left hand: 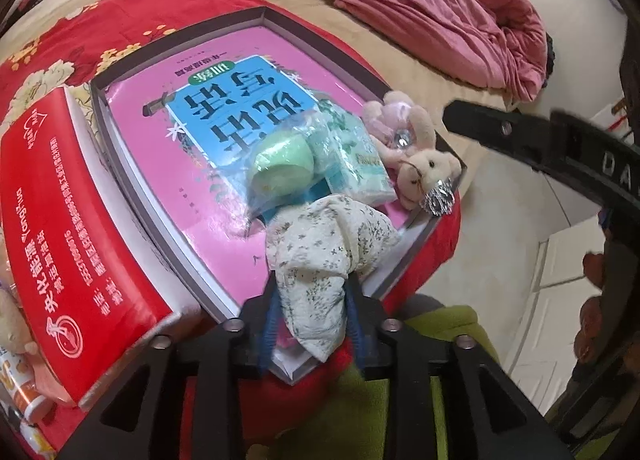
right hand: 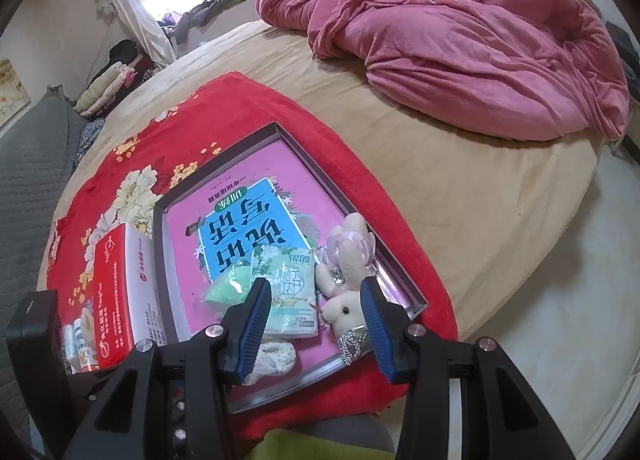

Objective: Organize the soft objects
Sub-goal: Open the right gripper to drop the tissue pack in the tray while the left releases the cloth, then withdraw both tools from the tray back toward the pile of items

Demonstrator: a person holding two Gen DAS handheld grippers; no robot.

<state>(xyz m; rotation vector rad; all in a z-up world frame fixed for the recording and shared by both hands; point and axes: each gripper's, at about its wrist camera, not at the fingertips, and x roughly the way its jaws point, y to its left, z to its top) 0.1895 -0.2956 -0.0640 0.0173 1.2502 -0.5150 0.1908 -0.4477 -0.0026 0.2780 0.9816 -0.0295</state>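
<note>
Between the left gripper (left hand: 314, 300) pads the floral cloth (left hand: 328, 244) lies lengthwise, loosely straddled; right gripper (right hand: 314, 324) hangs half-open, empty, above the tray (right hand: 160, 260).

You've got pouch (right hand: 275, 352), tissue pack (right hand: 290, 296) & bunny (right hand: 346, 300) in tray (right hand: 416, 302) on bed; box (right hand: 120, 296) left.

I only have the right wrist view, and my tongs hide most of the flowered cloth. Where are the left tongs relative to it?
Observer: The flowered cloth lies between the fingers of the left tongs; I cannot tell whether they press on it.
Operator: And the green thing half hidden behind the right tongs?
Observer: It is a green ball in a clear bag, resting on the pink book against the tissue pack.
</note>
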